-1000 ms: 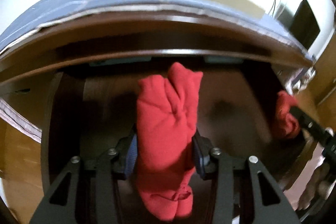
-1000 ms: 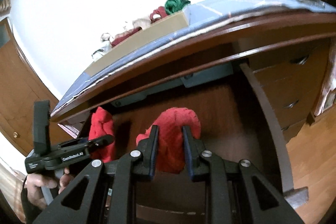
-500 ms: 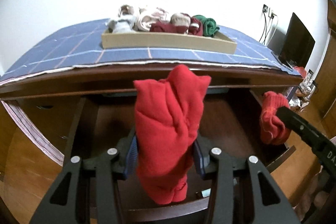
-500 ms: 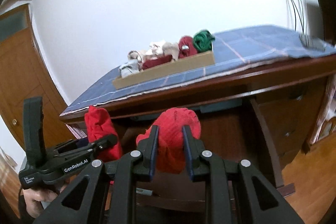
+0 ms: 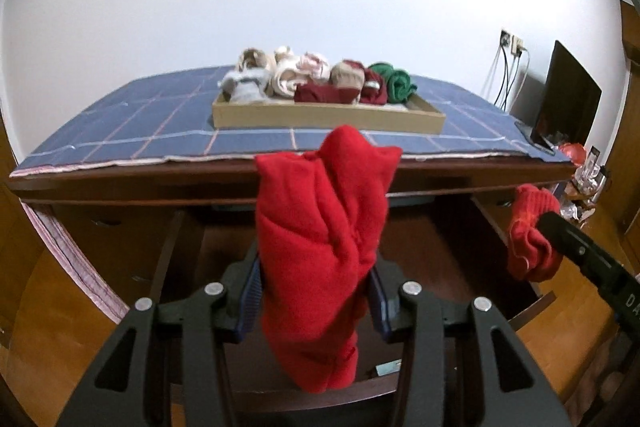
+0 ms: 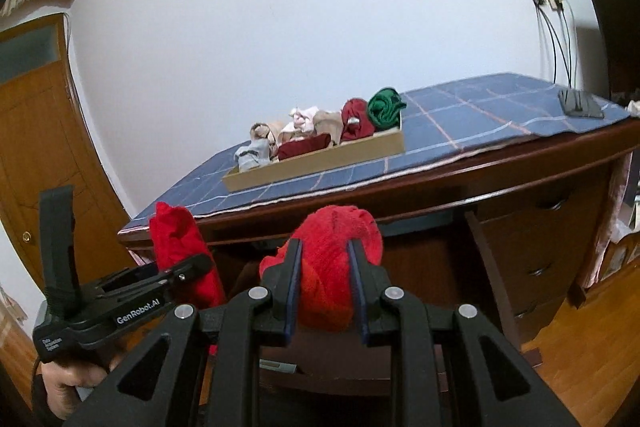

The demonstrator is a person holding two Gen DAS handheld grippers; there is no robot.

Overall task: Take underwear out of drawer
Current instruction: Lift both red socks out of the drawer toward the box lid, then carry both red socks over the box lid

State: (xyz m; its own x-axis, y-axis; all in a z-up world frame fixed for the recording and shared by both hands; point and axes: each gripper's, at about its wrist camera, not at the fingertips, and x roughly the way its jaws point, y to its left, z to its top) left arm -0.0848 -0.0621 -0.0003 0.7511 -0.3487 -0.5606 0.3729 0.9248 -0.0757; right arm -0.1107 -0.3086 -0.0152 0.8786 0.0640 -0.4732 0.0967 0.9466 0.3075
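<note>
In the left wrist view my left gripper (image 5: 315, 291) is shut on a long, folded piece of red underwear (image 5: 324, 227), which stands up between the blue pads and hangs below them. It is lifted above the open wooden drawer (image 5: 432, 251). At the right edge the right gripper (image 5: 560, 231) holds a smaller red bundle (image 5: 528, 239). In the right wrist view my right gripper (image 6: 324, 267) is shut on that bunched red underwear (image 6: 336, 251). The left gripper (image 6: 188, 267) with its red piece (image 6: 176, 239) is at lower left, held by a hand (image 6: 68, 383).
A shallow cardboard tray (image 5: 328, 115) of several rolled garments sits on the desk's blue checked cloth (image 5: 140, 131). A dark monitor (image 5: 568, 103) and wall cables stand at right. Side drawers (image 6: 540, 251) flank the open drawer. Beyond the desk on the left is a wooden door (image 6: 36, 147).
Both grippers have risen out of the drawer with their red pieces still gripped. Both views have tilted upward, so the desk top and the tray now show fully.
</note>
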